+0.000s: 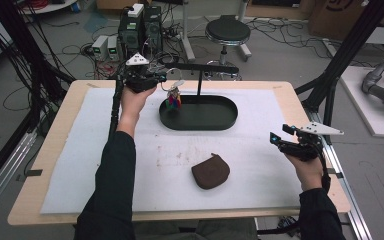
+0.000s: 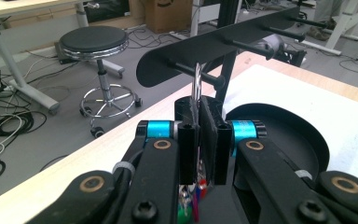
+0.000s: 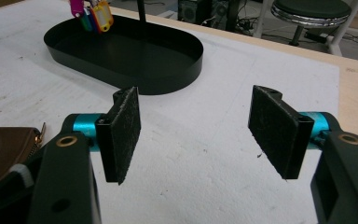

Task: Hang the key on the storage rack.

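Setting: a light wooden table [image 1: 55,150] topped with a white mat [image 1: 260,150] stands on a grey floor [image 1: 280,55] strewn with black cables [image 1: 75,50]. Beyond its far edge stand a round black stool [image 1: 227,31] on a chrome base and computer towers [image 1: 141,27]. Cardboard boxes [image 1: 330,15] sit far right.

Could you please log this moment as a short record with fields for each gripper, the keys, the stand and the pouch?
left gripper: shut on the key ring, raised at the stand's left end
key ring: silver loop standing up from the jaws, next to a peg; whether it is hooked on cannot be told
key tags: coloured bunch hanging below the left gripper, over the tray
key stand: black bar with pegs on a post rising from the oval tray
right gripper: open, holding nothing, above the white mat
pouch: brown, zipped, lying on the white mat
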